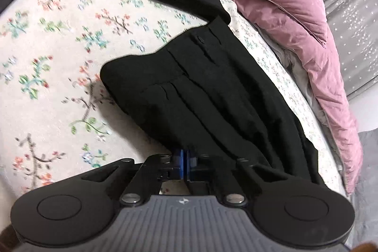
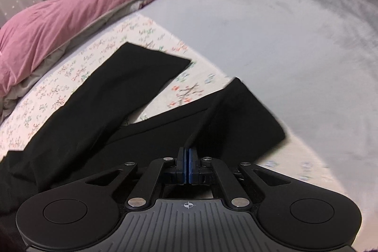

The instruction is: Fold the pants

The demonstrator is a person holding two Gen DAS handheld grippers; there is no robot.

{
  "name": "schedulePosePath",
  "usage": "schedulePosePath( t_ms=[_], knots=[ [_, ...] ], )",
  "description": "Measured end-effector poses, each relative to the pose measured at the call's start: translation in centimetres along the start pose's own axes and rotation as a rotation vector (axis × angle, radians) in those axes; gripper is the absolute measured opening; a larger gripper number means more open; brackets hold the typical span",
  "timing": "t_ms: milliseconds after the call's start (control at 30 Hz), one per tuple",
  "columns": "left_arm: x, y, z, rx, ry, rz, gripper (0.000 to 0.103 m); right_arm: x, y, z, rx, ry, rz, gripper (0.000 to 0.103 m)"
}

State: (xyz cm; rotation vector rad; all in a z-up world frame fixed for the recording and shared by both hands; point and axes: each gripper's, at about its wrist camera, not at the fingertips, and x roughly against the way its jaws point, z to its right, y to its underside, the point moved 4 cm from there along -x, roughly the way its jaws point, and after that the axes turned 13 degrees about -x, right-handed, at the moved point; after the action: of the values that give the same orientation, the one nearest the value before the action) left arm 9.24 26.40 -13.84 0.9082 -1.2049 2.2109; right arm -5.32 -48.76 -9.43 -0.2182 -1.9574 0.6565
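We have both grippers, left (image 1: 185, 157) and right (image 2: 188, 155), clenched on the pants (image 1: 200, 91); legs beside the pink quilt (image 2: 82, 6) remain splayed, unfolded.

My left wrist camera looks steeply down, close over the black pants (image 1: 200, 91) at their waist end. My right looks down their legs (image 2: 113, 96). Both share the pink duvet (image 1: 283, 4) beyond the pants.
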Motion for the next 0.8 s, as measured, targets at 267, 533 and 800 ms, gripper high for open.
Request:
schedulePosePath(
  t_ms=[267,533,800],
  knots=[
    [2.6,0.0,-0.5,-0.084,-0.110,0.035,0.020,5.0,3.5,3.9,0.014,0.015,0.010,0.000],
    [3.1,0.0,-1.4,-0.119,-0.154,0.030,0.020,5.1,8.4,7.2,0.004,0.056,-0.050,0.000],
    [2.0,1.1,-1.6,-0.176,-0.232,-0.052,0.021,4.6,8.4,9.5,-0.036,0.143,-0.048,0.008]
  ],
)
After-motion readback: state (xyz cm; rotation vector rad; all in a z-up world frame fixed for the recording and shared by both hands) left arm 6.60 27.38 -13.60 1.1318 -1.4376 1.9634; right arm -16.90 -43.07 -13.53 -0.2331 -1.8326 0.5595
